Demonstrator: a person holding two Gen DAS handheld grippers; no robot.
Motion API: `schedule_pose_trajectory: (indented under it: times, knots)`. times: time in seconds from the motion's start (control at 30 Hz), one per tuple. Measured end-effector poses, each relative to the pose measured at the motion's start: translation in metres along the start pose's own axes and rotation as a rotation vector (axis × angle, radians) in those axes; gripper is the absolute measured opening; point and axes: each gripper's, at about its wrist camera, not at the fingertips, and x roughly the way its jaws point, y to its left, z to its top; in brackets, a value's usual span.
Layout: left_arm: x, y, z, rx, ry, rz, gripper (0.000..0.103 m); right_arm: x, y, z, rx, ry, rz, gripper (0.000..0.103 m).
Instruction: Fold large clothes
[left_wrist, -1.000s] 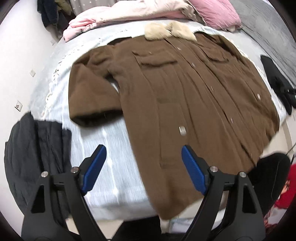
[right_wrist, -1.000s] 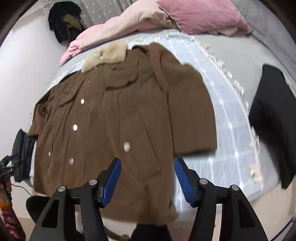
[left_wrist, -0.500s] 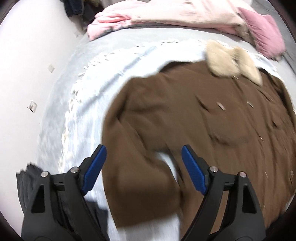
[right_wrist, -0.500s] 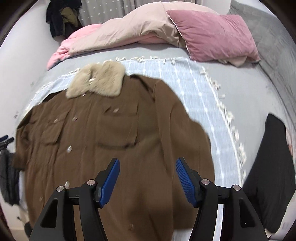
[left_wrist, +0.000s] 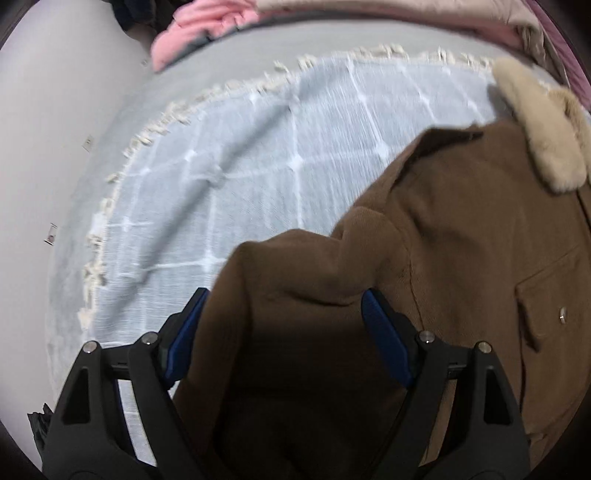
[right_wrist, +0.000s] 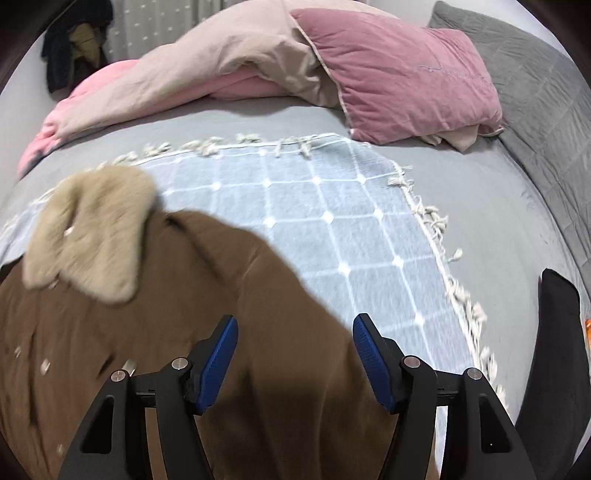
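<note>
Both wide open, the left hand-held gripper (left_wrist: 282, 325) and right hand-held gripper (right_wrist: 295, 349) hang over the brown coat (left_wrist: 461, 266) on the bed (right_wrist: 480, 206), and the left one's jaws have just closed a little.

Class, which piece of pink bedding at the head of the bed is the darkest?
The mauve pillow on the right; the duvet beside it is paler pink and beige.

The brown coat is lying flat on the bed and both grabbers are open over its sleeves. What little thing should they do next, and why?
Probably lower both and pinch a sleeve each. The left gripper hangs open over the brown coat's left sleeve, its jaws having just narrowed slightly; the right gripper hangs open over the other sleeve. Neither holds cloth yet, and folding sleeves inward likely comes first.
</note>
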Motion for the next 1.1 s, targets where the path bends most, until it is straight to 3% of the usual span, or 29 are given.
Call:
schedule_pose_trajectory:
  times: [0.1,0.13,0.2,0.23,0.27,0.3,0.33,0.5,0.67,0.73,0.8,0.87,0.93,0.97,1.03,1.1]
  knots:
    - [-0.001,-0.005,-0.005,-0.019,0.0,-0.06,0.055,0.02,-0.004,0.006,0.053,0.0,0.045,0.066]
    - [-0.003,-0.007,-0.006,-0.026,0.001,-0.068,0.042,0.026,-0.003,0.006,0.067,0.006,0.063,0.066]
    - [-0.007,-0.011,-0.008,-0.032,0.001,-0.053,0.021,0.041,-0.001,0.001,0.076,0.03,0.062,0.066]
    - [-0.01,-0.013,-0.01,-0.038,-0.002,-0.031,0.016,0.045,0.001,-0.002,0.073,0.038,0.047,0.065]
    - [-0.015,-0.013,-0.01,-0.075,-0.015,-0.012,0.014,0.049,0.002,-0.006,0.072,0.037,0.035,0.055]
    - [-0.023,-0.009,-0.011,-0.151,-0.043,-0.004,0.012,0.049,0.001,-0.009,0.081,0.015,0.037,0.017]
    - [-0.026,-0.003,-0.007,-0.207,-0.071,-0.005,0.012,0.047,0.001,-0.011,0.097,0.0,0.046,0.009]
    - [-0.062,-0.004,0.004,-0.293,-0.228,0.103,0.011,0.006,-0.003,-0.001,0.12,-0.197,-0.074,0.006]
    - [-0.079,-0.002,0.016,-0.378,-0.352,0.174,0.011,-0.023,-0.008,0.036,0.167,-0.311,-0.07,0.006]
    - [-0.062,-0.003,0.027,-0.375,-0.335,0.234,0.011,-0.014,-0.003,0.048,0.147,-0.313,-0.096,0.006]
    - [-0.019,-0.003,0.029,-0.349,-0.196,0.249,0.013,0.013,0.0,0.054,0.139,-0.246,-0.113,0.007]
    - [0.008,-0.003,0.024,-0.357,-0.133,0.216,0.021,0.051,-0.001,0.05,0.153,-0.123,-0.079,0.009]
    - [0.007,-0.005,0.014,-0.326,-0.186,0.212,0.031,0.079,-0.009,0.037,0.188,-0.039,-0.012,0.012]
    - [0.002,-0.006,0.012,-0.302,-0.199,0.209,0.036,0.085,-0.012,0.031,0.191,-0.023,0.006,0.016]
    - [-0.008,-0.007,0.01,-0.249,-0.203,0.181,0.063,0.079,-0.016,0.022,0.165,-0.038,0.034,0.025]
    - [-0.032,-0.009,0.006,-0.204,-0.217,0.097,0.072,0.059,-0.023,0.016,0.135,-0.051,0.048,0.047]
